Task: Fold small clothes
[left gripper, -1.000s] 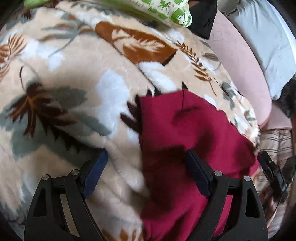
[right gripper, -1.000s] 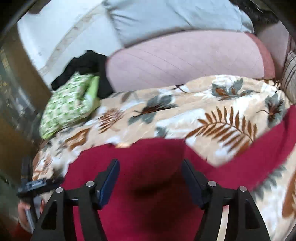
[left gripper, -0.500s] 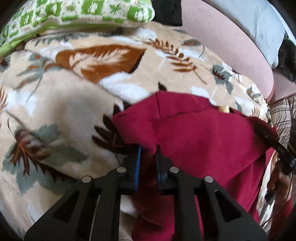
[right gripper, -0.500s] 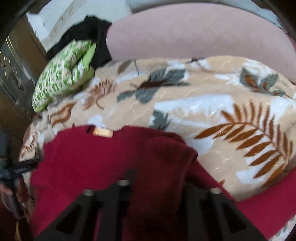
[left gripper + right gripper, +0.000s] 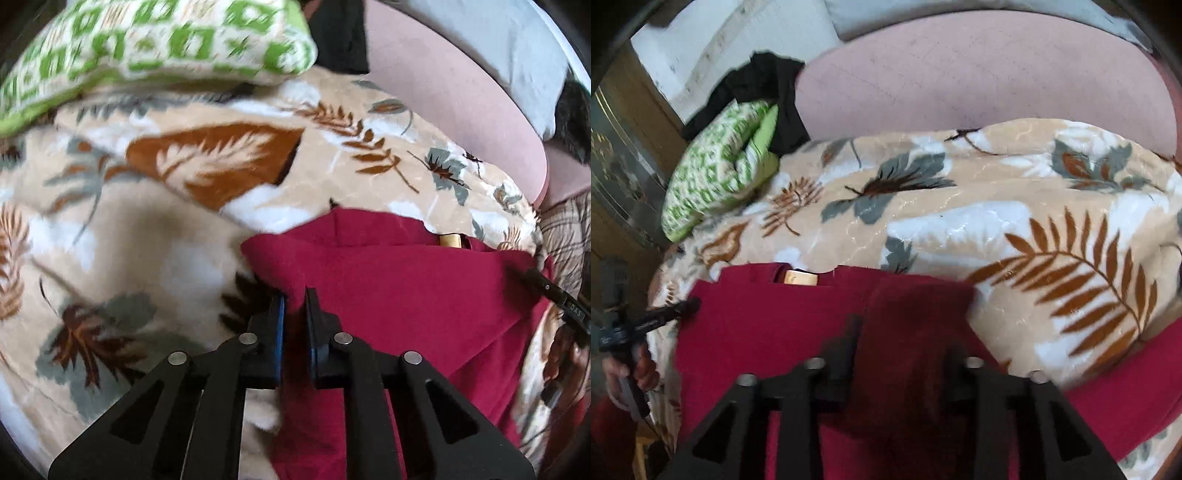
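- Your left gripper point(image 5: 294, 295) is pinched onto the near-left edge of the red garment point(image 5: 406, 295), which lies on the leaf-print blanket point(image 5: 147, 240).
- Your right gripper point(image 5: 905, 332) clamps the other near edge.
- Both sit at the near hem; the collar's straight ahead, so the fold goes forward.

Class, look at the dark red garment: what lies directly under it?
The dark red garment lies on a beige leaf-print blanket, which shows around its edges. Whatever sits beneath its middle is covered. The left gripper pinches its edge.
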### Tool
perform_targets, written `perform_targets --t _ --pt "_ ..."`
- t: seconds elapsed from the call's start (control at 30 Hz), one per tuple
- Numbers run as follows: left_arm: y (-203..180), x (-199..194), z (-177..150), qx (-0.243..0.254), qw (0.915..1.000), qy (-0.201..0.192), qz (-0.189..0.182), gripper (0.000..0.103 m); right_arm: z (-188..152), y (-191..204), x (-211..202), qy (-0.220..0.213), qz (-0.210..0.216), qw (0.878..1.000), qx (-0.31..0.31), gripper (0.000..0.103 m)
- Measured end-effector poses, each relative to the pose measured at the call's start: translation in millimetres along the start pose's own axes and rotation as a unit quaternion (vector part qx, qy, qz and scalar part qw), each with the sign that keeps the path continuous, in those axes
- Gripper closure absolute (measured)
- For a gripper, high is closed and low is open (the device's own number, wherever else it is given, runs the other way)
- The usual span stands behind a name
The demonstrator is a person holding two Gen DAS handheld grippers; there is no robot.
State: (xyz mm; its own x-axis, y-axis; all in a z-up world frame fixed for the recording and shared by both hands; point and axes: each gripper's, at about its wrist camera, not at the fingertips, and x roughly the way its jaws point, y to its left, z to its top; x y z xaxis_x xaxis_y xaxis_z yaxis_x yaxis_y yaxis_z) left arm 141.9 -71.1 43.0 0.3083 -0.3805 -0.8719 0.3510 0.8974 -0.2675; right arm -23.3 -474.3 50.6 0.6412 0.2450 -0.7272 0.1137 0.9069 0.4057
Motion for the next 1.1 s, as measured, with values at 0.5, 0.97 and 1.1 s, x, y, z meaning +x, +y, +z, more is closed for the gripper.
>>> perform_targets --t 0.5,0.97,1.1 --pt "-56.7 29.7 -15.1 0.086 0.9951 -0.01 0.049 0.084 -2.2 5.4 52.8 0.018 -0.043 0.998 -0.045 0.071" --pt "-19.4 4.2 -14.8 0.031 0.9993 -0.012 0.02 0.069 3.0 -16.4 -1.6 -0.026 -0.06 0.998 -0.012 0.057" --pt "-6.3 -24.4 -20.2 0.027 0.9985 -0.039 0.026 0.057 -0.2 -92.8 -81.9 -0.079 -0.142 0.985 0.062 0.054"
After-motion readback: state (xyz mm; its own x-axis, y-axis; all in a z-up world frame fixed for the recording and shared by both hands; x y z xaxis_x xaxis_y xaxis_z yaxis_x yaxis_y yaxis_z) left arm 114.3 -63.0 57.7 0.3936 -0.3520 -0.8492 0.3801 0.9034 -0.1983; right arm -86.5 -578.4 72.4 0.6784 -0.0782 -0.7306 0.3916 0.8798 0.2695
